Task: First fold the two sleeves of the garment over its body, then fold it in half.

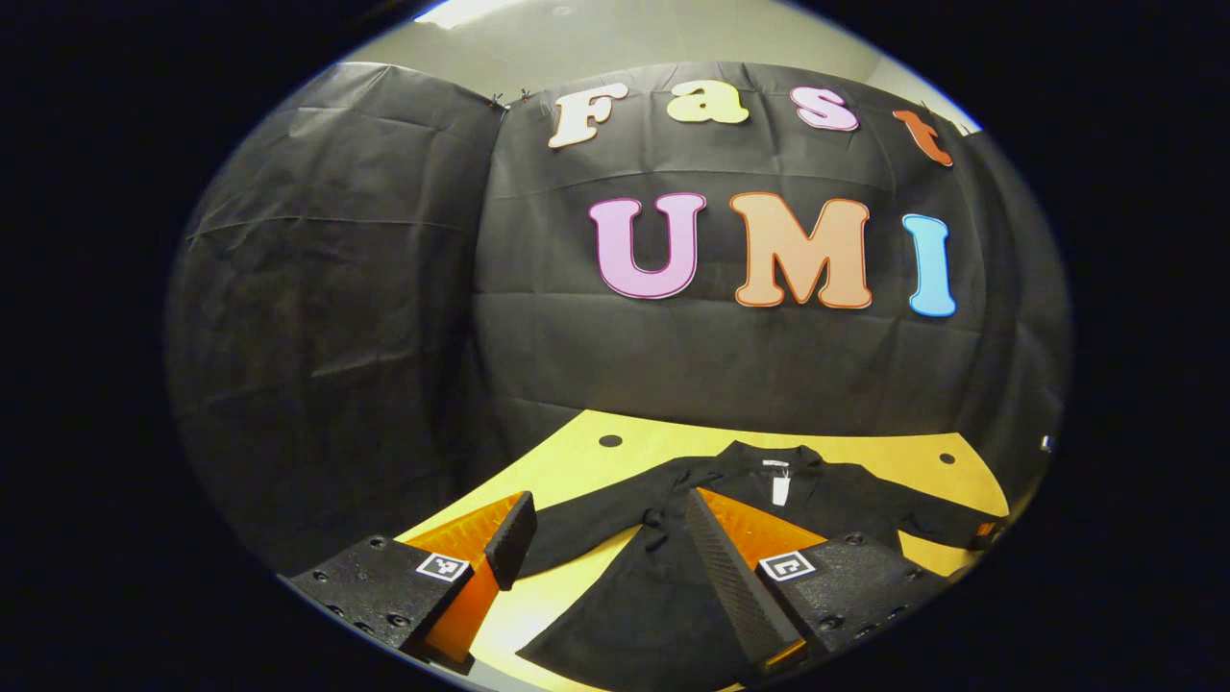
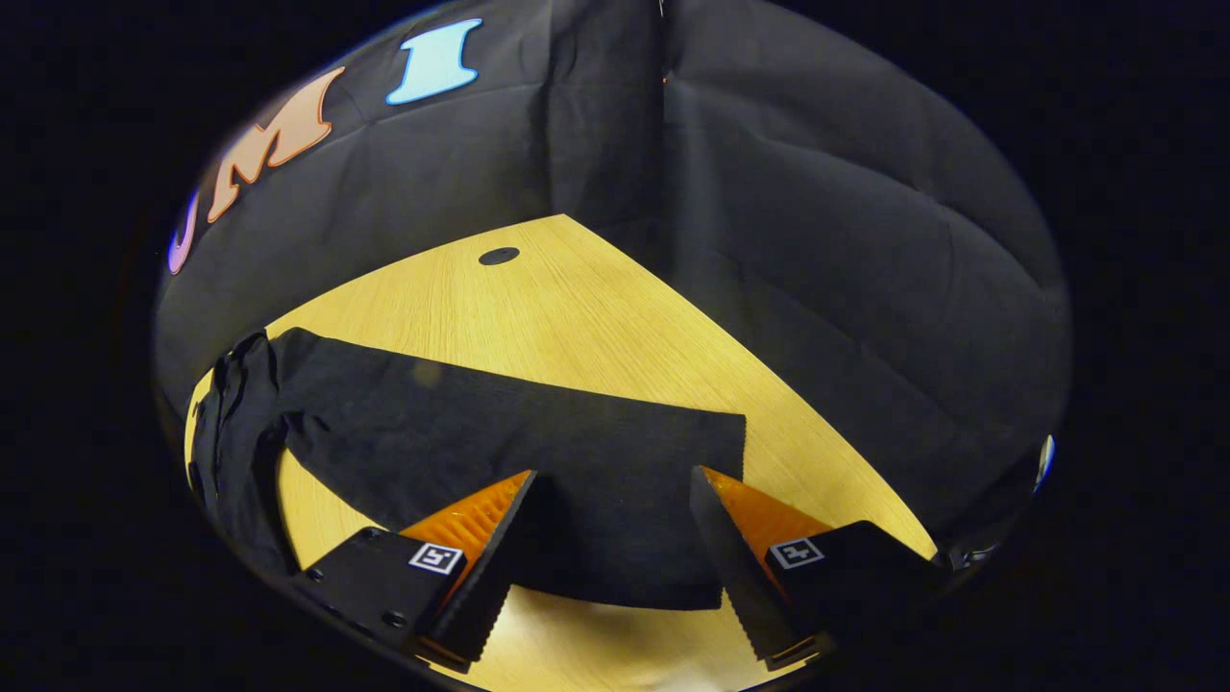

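**Both grippers spread wide over the flat garment**

Left gripper view: we're holding the left gripper (image 1: 602, 538) w/ fingers wide apart, gripping nothing. Btwn them and beyond, the black garment (image 1: 673, 586) is lying flat on the yellow wood table (image 1: 577, 452), collar and white tag (image 1: 780, 488) at 12 o'clock, one sleeve (image 1: 937, 524) reaching toward 3 o'clock.

Right gripper view: we're keeping the right gripper (image 2: 613, 490) equally wide, empty, over the sleeve (image 2: 538, 452), whose cuff end is lying just ahead. The sleeve is stretching toward 10 o'clock to the body. Farther, bare table (image 2: 577, 298) w/ a dark round hole (image 2: 499, 256) near 11 o'clock.
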Demonstrator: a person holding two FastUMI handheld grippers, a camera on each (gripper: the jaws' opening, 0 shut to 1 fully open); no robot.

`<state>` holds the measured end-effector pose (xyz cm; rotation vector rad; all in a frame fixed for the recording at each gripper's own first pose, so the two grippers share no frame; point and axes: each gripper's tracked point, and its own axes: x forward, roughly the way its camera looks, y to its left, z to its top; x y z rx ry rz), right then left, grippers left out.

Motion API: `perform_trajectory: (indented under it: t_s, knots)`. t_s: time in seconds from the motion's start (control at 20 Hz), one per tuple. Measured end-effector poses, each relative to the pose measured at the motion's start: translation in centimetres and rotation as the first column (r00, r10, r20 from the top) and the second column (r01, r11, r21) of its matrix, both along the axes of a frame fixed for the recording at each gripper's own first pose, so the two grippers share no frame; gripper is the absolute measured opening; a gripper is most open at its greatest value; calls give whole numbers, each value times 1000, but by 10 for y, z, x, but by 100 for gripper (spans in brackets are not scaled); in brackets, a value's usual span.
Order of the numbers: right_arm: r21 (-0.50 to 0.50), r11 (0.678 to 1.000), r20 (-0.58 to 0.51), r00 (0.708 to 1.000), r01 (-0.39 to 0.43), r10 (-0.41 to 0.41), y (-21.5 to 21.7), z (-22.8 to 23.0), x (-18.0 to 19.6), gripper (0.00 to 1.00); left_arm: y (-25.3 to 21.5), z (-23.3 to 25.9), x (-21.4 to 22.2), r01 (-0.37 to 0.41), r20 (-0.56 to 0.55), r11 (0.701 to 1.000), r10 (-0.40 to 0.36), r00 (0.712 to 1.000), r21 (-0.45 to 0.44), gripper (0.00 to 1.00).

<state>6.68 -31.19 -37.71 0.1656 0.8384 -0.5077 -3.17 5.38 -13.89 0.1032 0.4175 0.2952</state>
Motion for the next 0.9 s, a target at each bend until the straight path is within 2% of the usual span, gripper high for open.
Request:
perform_trajectory:
  t_s: [0.15,0.35,0.45,0.5,0.6,0.7,0.75,0.8,0.85,0.9]
  knots:
    - [7,1000,3,1000,-13,13,6,1,5,90,-2,-2,4,6,2,1000,-6,1000,-22,93]
    - [8,1000,8,1000,-29,29,18,-3,11,68,3,0,6,2,6,1000,-2,1000,-15,93]
    - [2,999,12,999,-35,35,25,-3,15,48,4,-1,7,3,6,1000,-3,1000,-17,93]
    - [-8,999,13,999,-43,43,27,-4,17,36,4,-2,7,2,3,1000,-2,1000,-20,93]
    - [-28,998,8,999,-51,51,29,-5,18,21,4,-2,3,-3,0,1000,3,1000,-30,93]
    - [-14,999,4,999,-45,45,31,-3,18,13,4,-1,1,-7,3,999,7,1000,-35,93]
    - [-7,999,1,999,-41,41,32,-3,19,13,5,0,-2,-8,4,999,8,1000,-36,93]
    - [-7,999,-6,999,-46,46,32,-2,19,5,5,0,-3,-10,4,999,11,1000,-37,93]
    - [-4,999,-10,999,-48,48,34,-1,19,8,8,0,-6,-13,4,999,13,1000,-37,93]
    - [-4,998,-13,998,-60,60,35,0,20,5,10,2,-8,-18,4,999,18,1000,-36,93]
